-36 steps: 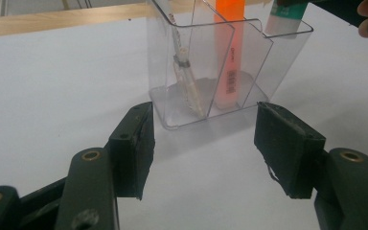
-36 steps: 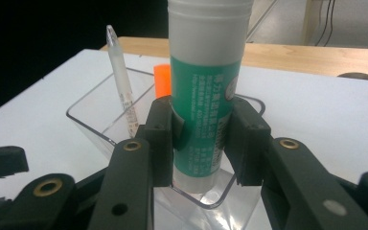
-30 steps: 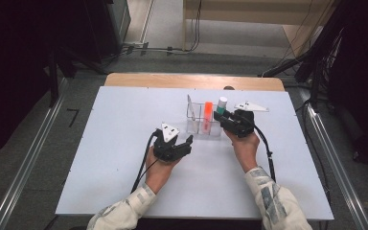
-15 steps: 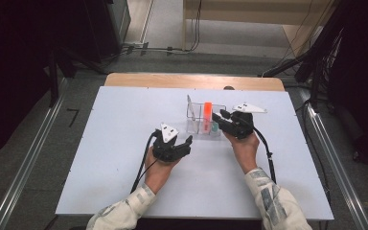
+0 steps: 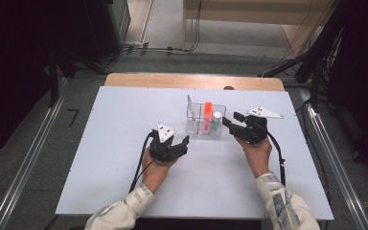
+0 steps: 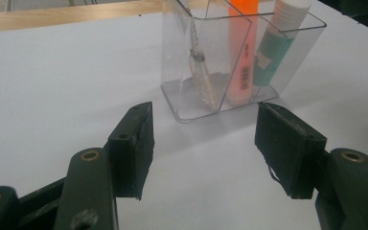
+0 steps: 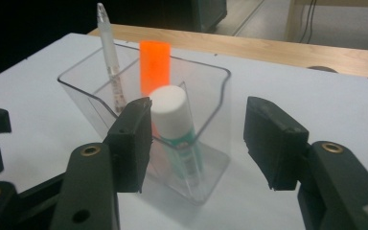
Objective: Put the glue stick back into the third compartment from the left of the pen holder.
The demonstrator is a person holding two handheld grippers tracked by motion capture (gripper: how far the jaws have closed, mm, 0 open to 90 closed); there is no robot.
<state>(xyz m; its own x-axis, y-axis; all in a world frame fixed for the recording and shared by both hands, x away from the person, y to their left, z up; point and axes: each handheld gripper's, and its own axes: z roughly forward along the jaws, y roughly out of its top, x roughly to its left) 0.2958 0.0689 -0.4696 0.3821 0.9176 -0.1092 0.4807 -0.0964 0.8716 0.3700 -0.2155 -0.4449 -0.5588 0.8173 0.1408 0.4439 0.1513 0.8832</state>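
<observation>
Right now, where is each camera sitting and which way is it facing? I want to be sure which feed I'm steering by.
High view: above the person's side of the white table, looking forward and down; both forearms, the left gripper and right gripper show.
Left gripper view: rides the left gripper, looking level past its open jaws at the clear organizer.
Right gripper view: rides the right gripper, whose jaws have just been opening, nothing between them, facing the glue stick.
Shared: both gripper views show the organizer, the orange marker and the pen.

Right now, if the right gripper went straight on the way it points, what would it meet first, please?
Probably the glue stick in the clear organizer; the right gripper, jaws just opened, nothing between them, points at it.
</observation>
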